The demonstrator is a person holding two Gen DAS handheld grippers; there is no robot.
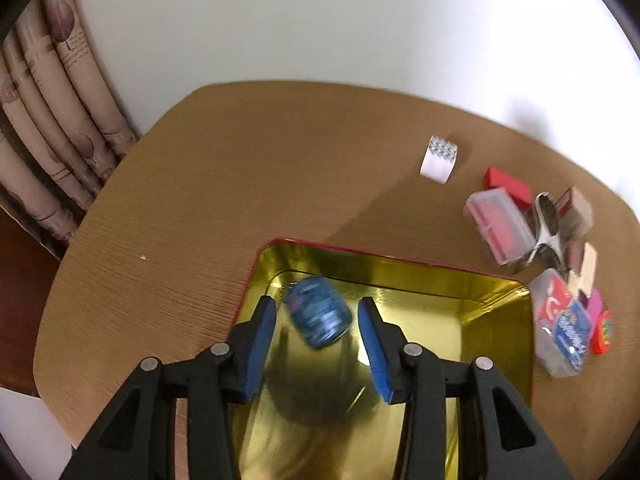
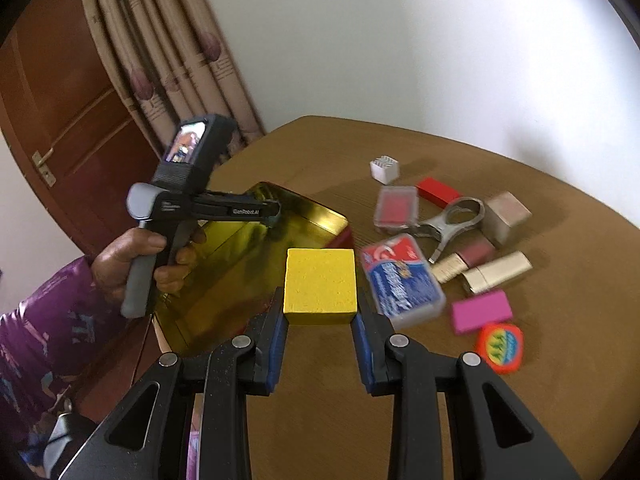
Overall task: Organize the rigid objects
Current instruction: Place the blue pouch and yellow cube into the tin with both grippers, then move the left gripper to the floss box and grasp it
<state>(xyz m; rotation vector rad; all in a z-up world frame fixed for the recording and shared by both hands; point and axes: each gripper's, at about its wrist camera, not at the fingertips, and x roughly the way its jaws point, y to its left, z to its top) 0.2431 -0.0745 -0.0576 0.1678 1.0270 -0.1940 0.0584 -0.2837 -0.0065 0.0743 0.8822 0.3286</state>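
Note:
A gold tin tray (image 1: 400,276) with a red rim lies on the brown table. A small blue patterned jar (image 1: 319,311), blurred, is over the tray's far left corner, between and beyond my left gripper's (image 1: 318,310) blue pads, with gaps on both sides. The left gripper is open. My right gripper (image 2: 320,304) is shut on a yellow block (image 2: 320,286), held above the table beside the tray (image 2: 320,216). The left gripper (image 2: 276,212) also shows in the right wrist view, over the tray.
Right of the tray lie a white patterned cube (image 2: 385,168), red block (image 2: 438,191), clear red case (image 2: 396,209), metal tool (image 2: 452,224), blue-red box (image 2: 402,278), pink block (image 2: 482,311), orange round piece (image 2: 500,346), gold tubes (image 2: 496,276). Curtain (image 1: 52,120) at far left.

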